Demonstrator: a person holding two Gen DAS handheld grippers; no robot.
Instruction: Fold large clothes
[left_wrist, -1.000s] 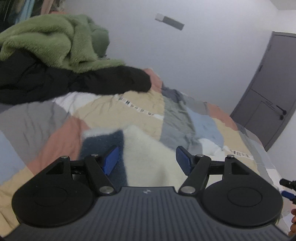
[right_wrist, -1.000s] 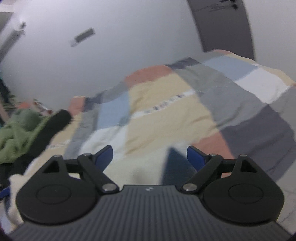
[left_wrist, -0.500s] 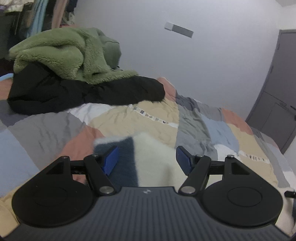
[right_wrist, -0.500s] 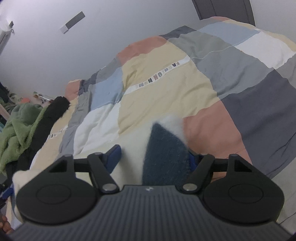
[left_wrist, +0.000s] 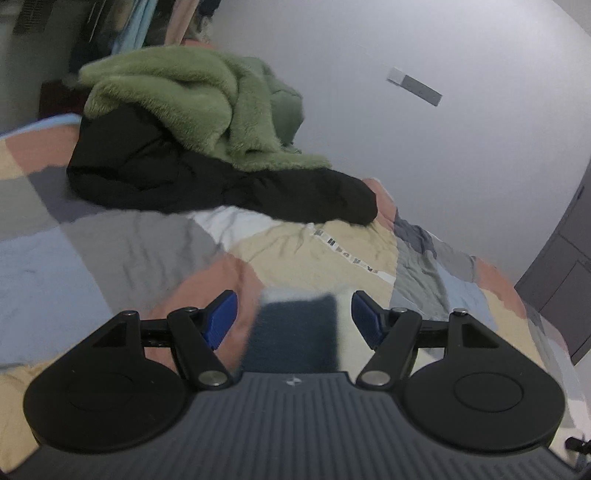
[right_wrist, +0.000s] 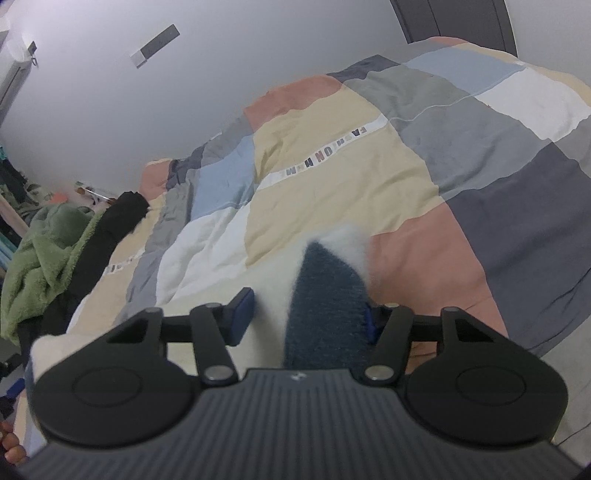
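Lying on the patchwork bed (right_wrist: 436, 192), the cream-and-navy fleece garment (right_wrist: 325, 288) sits directly ahead of both tongs, its near edge running from one pair across to the other, so each hand has its own end to take. The right tongs (right_wrist: 306, 314) are the closer to a grip: a navy corner with cream trim stands up between the blue pads (right_wrist: 242, 308), and the jaws have just been closing on it. The right-hand pad is hidden behind the pile, so I judge the fabric not yet firmly pinched rather than held. The left tongs (left_wrist: 293, 319) stand released, a navy panel of the garment (left_wrist: 295, 332) in the gap between their pads but clear of both; that view is blurred, so the cloth's exact edge is uncertain. The coming move likely turns on both hands pinching that near edge and carrying it away from the person, across the bed.

Counted: two tongs, one garment being worked. Well apart, toward the wall, are one green fleece (left_wrist: 192, 99) heaped on one black coat (left_wrist: 207, 181), both untouched.
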